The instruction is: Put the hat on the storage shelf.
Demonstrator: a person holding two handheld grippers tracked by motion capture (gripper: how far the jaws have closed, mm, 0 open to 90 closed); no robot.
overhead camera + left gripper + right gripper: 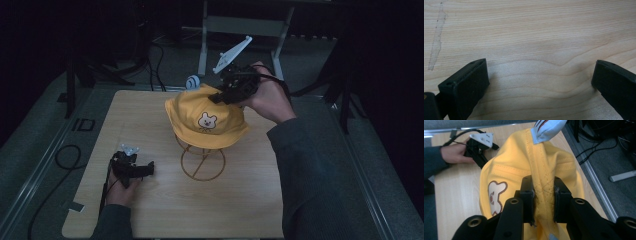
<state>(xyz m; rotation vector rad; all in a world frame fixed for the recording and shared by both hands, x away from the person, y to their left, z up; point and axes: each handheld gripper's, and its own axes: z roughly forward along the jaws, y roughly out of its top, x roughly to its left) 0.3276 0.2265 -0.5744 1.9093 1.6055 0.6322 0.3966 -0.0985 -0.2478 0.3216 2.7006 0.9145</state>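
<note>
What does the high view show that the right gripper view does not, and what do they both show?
High view alone: the wire stand under the hat, the whole wooden table, and the right gripper from outside, in the person's right hand.

Right gripper view alone: the pads pinching a fold of yellow fabric along the crown seam, seen close between its black jaws, so the right gripper is shut on the hat.

Both: the yellow hat with its bear patch, its pale blue ear, and the left gripper low over the table.
</note>
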